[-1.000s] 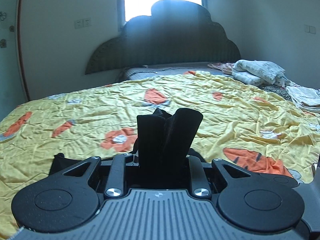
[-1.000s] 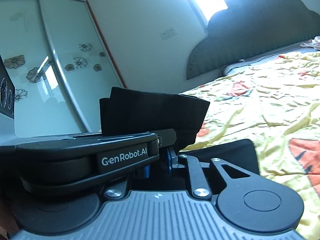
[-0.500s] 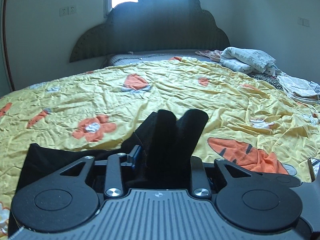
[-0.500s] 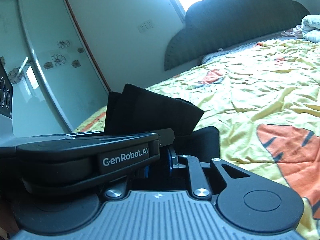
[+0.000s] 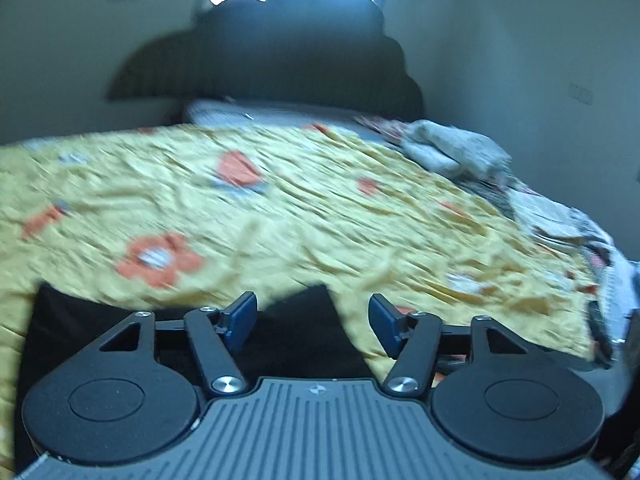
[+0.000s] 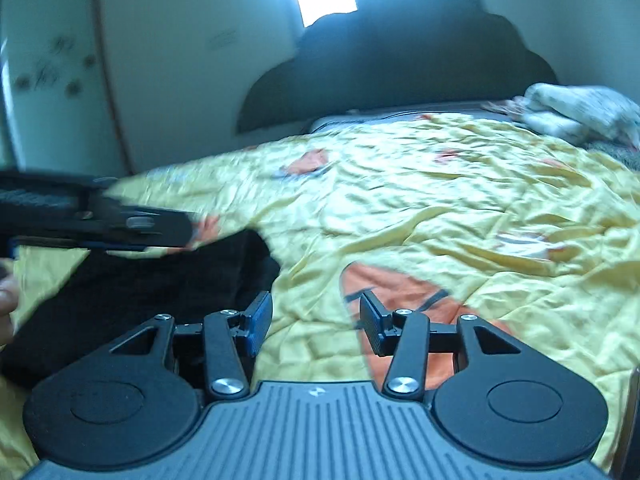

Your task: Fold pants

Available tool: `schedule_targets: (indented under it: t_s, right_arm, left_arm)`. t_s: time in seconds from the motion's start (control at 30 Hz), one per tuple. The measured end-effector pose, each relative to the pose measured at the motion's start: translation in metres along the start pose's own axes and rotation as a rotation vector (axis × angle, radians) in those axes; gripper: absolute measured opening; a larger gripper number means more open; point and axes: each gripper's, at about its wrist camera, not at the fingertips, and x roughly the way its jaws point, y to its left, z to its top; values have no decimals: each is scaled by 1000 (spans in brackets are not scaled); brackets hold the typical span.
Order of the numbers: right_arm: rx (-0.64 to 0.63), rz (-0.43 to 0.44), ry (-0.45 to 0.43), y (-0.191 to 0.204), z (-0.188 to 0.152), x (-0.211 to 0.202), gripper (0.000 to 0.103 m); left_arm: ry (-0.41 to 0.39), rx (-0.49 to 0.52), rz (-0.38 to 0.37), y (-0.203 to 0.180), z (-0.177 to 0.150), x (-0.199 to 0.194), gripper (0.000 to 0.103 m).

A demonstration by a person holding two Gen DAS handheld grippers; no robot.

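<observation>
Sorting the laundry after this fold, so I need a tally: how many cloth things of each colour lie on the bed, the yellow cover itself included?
Black pants: 1
Yellow bedcover with orange prints: 1
Whitish bundle near the headboard: 1
Pale folded pieces at the bed's edge: too blurred to count, taken as 1 pile
Total: 4
</observation>
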Motion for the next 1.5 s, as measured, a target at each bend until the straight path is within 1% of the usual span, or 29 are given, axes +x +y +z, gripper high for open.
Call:
schedule_targets:
  t_s: [0.07, 0.1, 0.13, 0.17, 0.23, 0.33, 0.37, 0.4, 0.43, 0.47, 0.5, 0.57, 0.63, 0.7, 0.73, 0.83, 0.87, 0.9, 0.97, 1.03, 1.07, 1.13, 1.17, 1.23, 1.3, 1.33, 1.4, 1.43, 1.5]
  right_arm:
    - [79, 76, -27, -8, 9, -2, 48]
    - [110, 127, -28, -9, 14, 1, 50]
    - [130, 179, -20, -8, 19, 7, 58]
    - [133, 224, -4, -6, 24, 15, 60]
    - [104, 269, 28, 7, 36, 37, 61]
    - [37, 287, 98, 30, 44, 70, 61]
    - [25, 295, 115, 34, 46, 79, 58]
    - [12, 295, 134, 37, 45, 88, 39]
    - [-6, 278, 148, 41, 46, 93, 28]
    - [-36, 257, 143, 44, 45, 94, 25]
    - [-70, 228, 131, 45, 43, 93, 17]
    - [-108, 175, 117, 45, 43, 93, 17]
    - [-119, 140, 130, 42, 40, 100, 17]
    - [-124, 130, 133, 41, 38, 102, 18]
    - [-123, 115, 118, 41, 38, 98, 23]
    - [-143, 34, 22, 43, 41, 68, 24]
    - [-150, 44, -2, 45, 42, 56, 24]
    - [-160, 85, -9, 49, 41, 46, 24]
    - [-201, 205, 24, 59, 36, 33, 24]
    - [-261, 277, 93, 72, 25, 31, 24]
    - [-299, 270, 124, 78, 17, 34, 24]
    - [-365, 170, 135, 80, 5, 42, 24]
    - [-360, 136, 132, 77, 3, 44, 26]
    - [-294, 130, 107, 71, 8, 33, 28]
    - [-299, 155, 77, 73, 10, 19, 28]
    - [-315, 180, 78, 76, 9, 14, 28]
    - [-359, 217, 104, 84, 1, 9, 28]
    - [-383, 211, 129, 87, -4, 11, 27]
    - [-408, 174, 153, 87, -14, 17, 27]
  left_arm:
    - [-11, 15, 134, 24, 8, -4, 69]
    - [-3, 24, 189, 36, 11, -3, 69]
    - [12, 24, 240, 50, 13, -1, 69]
    - [36, 19, 284, 64, 14, 3, 69]
    - [99, 25, 347, 86, 14, 11, 68]
    - [147, 50, 395, 102, 3, 21, 67]
    - [155, 62, 403, 103, 0, 25, 67]
    - [161, 71, 411, 104, -4, 28, 67]
    - [171, 74, 419, 104, -6, 33, 67]
    - [181, 70, 428, 106, -8, 37, 67]
    - [190, 60, 436, 108, -10, 41, 67]
    - [208, 29, 457, 117, -11, 52, 69]
    - [230, -4, 485, 126, -13, 62, 70]
    - [214, -20, 483, 129, -12, 54, 68]
    - [201, -20, 485, 128, -11, 46, 67]
    - [140, 11, 500, 119, -13, 20, 66]
    - [126, 22, 503, 114, -15, 12, 66]
    - [118, 34, 497, 109, -18, 5, 67]
    - [112, 55, 459, 98, -25, -4, 68]
    - [131, 83, 426, 89, -34, -5, 68]
    - [146, 105, 418, 86, -39, 1, 69]
    - [182, 129, 450, 83, -47, 10, 70]
    - [179, 123, 452, 84, -49, 9, 68]
    - [152, 110, 428, 84, -47, -5, 67]
    - [127, 116, 399, 79, -48, -19, 69]
    - [121, 128, 386, 76, -51, -24, 70]
    - [146, 160, 375, 72, -60, -23, 71]
    - [166, 172, 382, 71, -66, -19, 72]
    - [155, 183, 395, 71, -74, -21, 72]
